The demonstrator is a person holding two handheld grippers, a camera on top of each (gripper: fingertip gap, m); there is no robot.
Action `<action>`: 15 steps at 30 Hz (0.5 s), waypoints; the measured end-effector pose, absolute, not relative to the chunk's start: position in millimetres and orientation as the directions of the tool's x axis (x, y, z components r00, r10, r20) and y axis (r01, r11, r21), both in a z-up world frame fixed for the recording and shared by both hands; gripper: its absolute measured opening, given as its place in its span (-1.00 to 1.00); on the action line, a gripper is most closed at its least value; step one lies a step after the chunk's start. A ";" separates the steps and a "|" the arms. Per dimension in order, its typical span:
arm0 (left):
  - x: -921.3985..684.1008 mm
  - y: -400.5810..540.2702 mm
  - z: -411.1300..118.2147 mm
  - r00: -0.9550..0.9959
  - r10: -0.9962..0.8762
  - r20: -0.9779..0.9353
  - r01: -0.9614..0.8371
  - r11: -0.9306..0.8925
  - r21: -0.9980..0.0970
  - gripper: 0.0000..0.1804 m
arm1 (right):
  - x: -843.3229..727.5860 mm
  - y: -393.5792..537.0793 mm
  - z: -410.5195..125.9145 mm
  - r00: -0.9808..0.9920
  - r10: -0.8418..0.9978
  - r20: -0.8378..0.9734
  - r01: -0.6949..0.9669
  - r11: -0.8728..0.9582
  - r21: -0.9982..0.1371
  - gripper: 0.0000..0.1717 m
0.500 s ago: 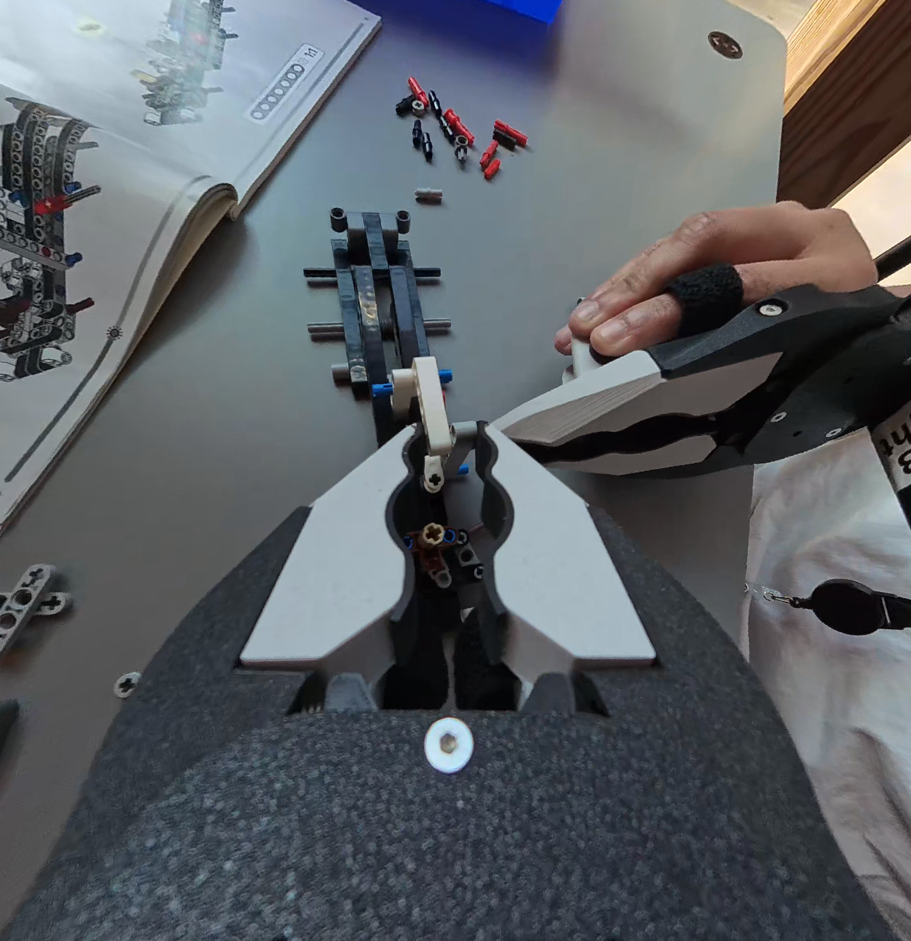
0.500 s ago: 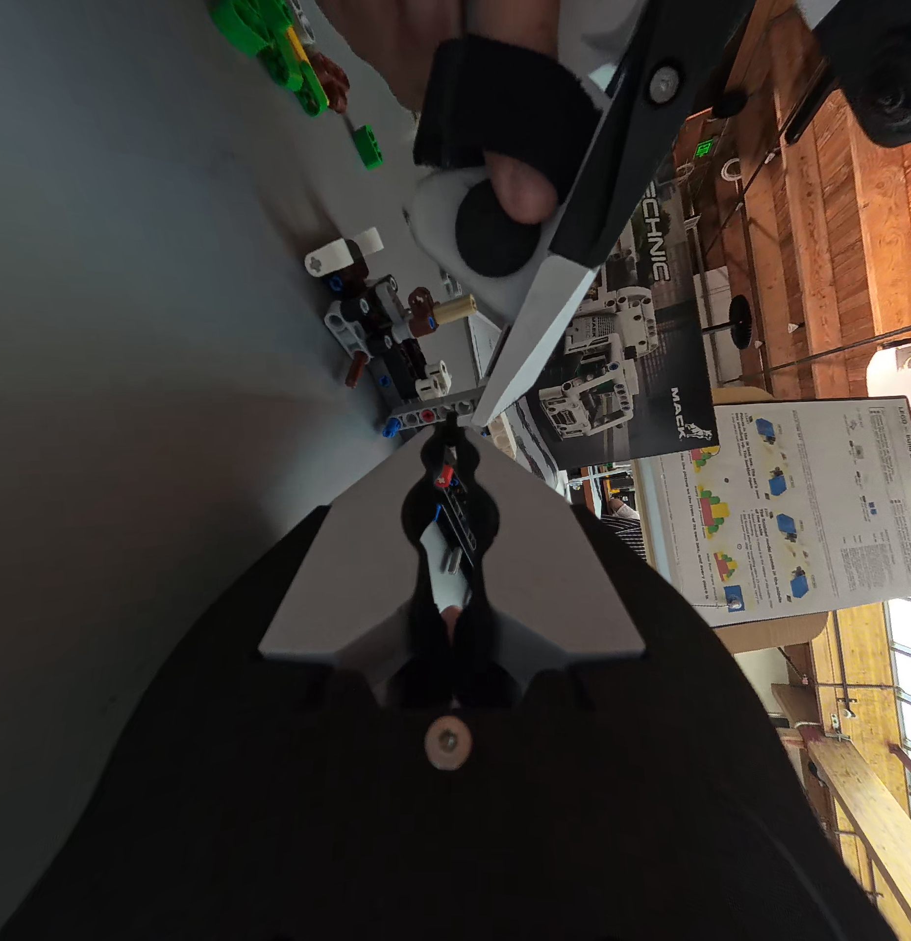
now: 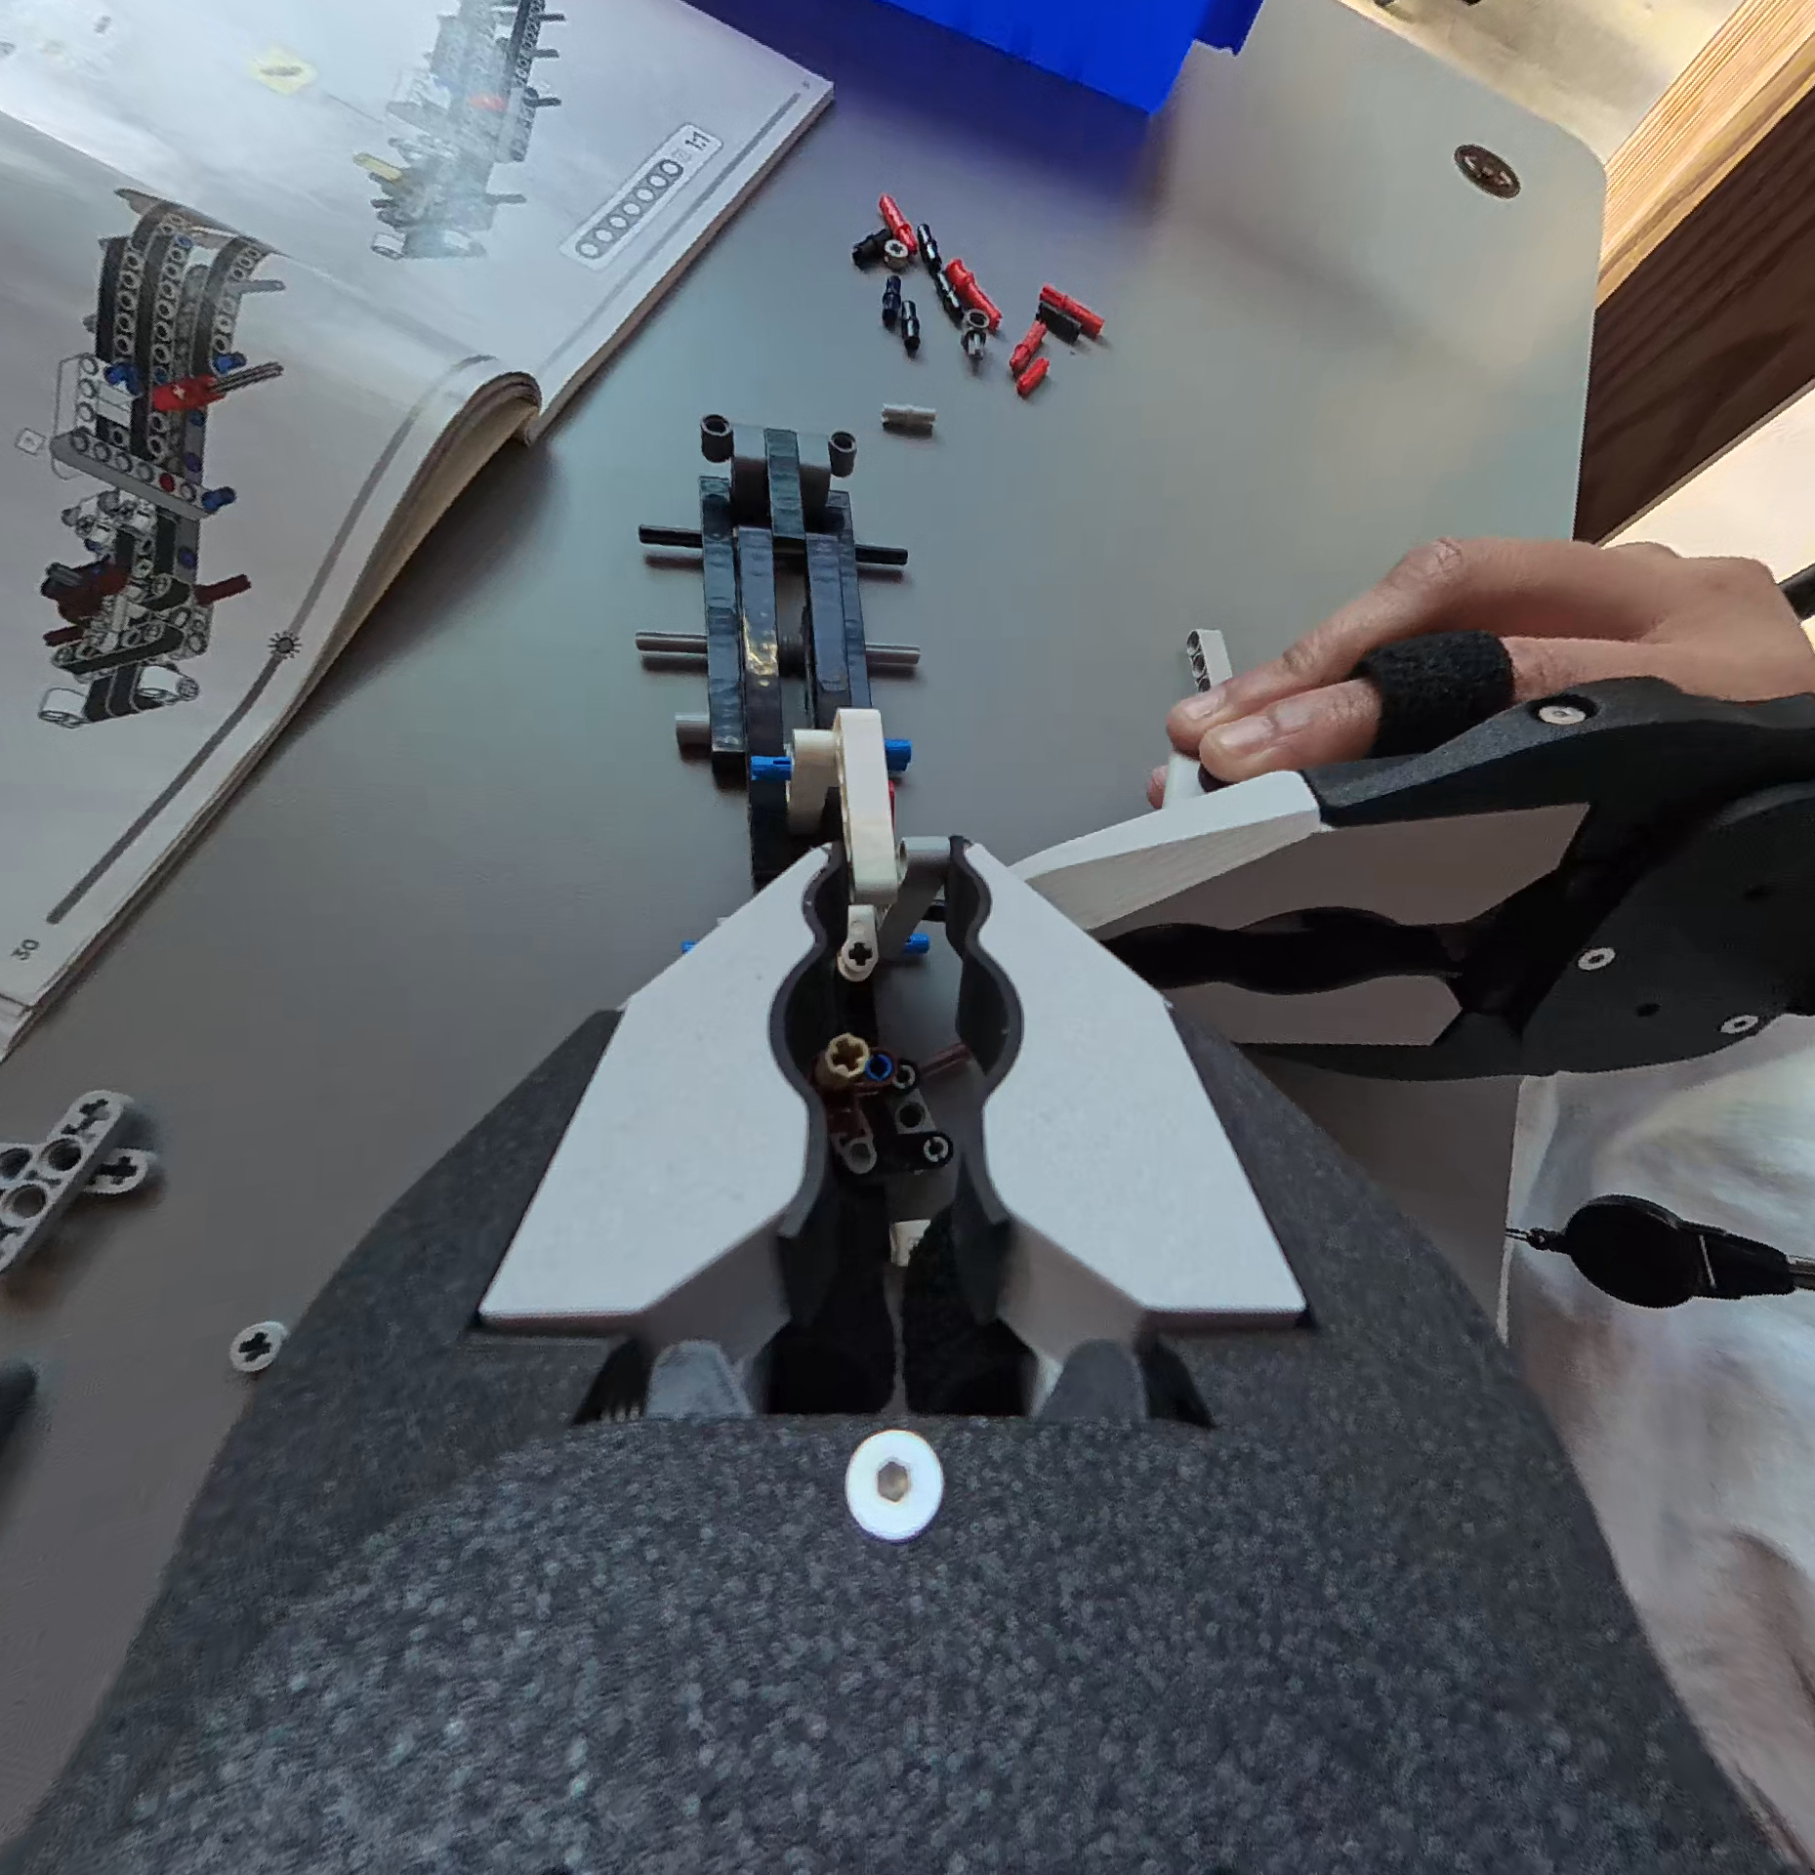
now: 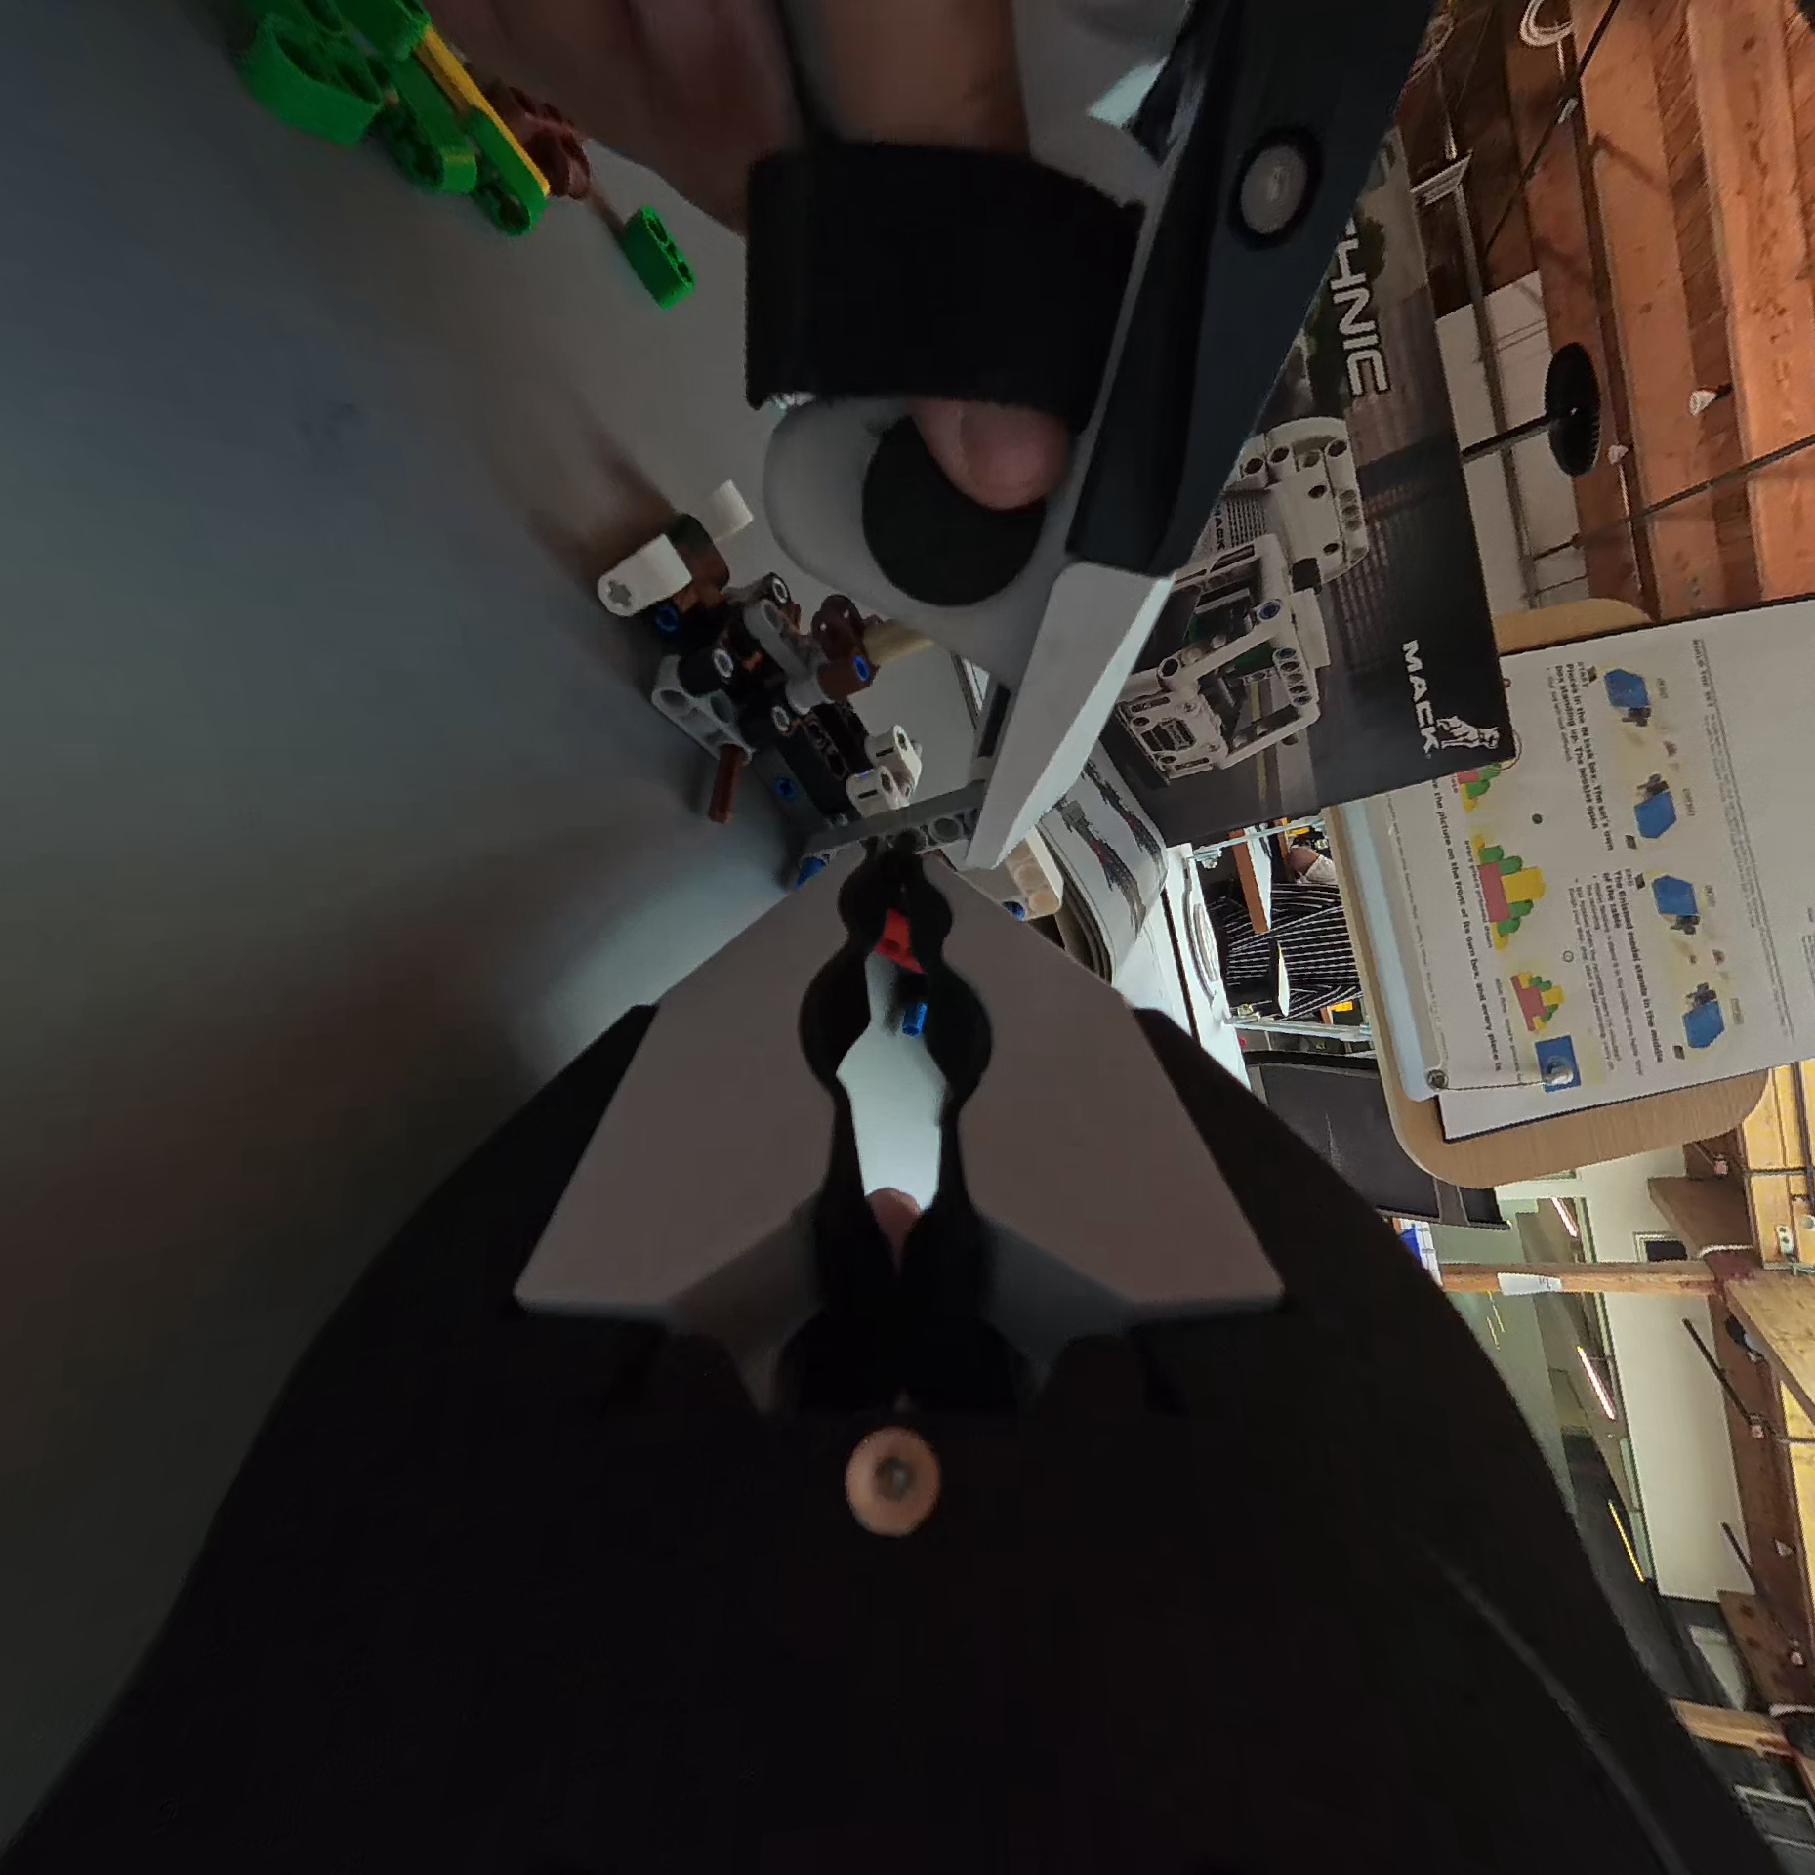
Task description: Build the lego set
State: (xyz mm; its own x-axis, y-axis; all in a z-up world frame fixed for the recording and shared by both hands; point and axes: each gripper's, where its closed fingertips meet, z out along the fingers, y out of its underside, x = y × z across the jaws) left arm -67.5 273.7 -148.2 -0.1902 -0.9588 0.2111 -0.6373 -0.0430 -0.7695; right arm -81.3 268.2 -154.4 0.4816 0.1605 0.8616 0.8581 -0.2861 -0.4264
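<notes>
Left hand-held gripper point(image 3: 895, 862) narrowly parted, pads clamping grey beam and cream liftarm point(image 3: 862, 802) at near end of dark brick chassis point(image 3: 781, 609) on worktop point(image 3: 477, 812). Right hand-held gripper point(image 4: 895, 862) nearly closed, tips pinching same chassis from its side. Loose red and black pins point(image 3: 974, 294) toward far edge; open instruction booklet point(image 3: 274, 355) at far left corner.

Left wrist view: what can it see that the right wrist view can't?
Only the left view shows the open instruction booklet, the red and black pins and the grey cross piece. Only the right view shows green pieces and a printed board. Both show the brick model and the left gripper.
</notes>
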 end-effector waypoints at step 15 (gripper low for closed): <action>-67.3 274.1 -148.1 -0.207 -0.954 0.215 -0.634 -0.036 -0.772 -0.81 | -80.2 270.2 -152.9 0.471 0.158 0.868 0.866 -0.273 -0.420 -0.99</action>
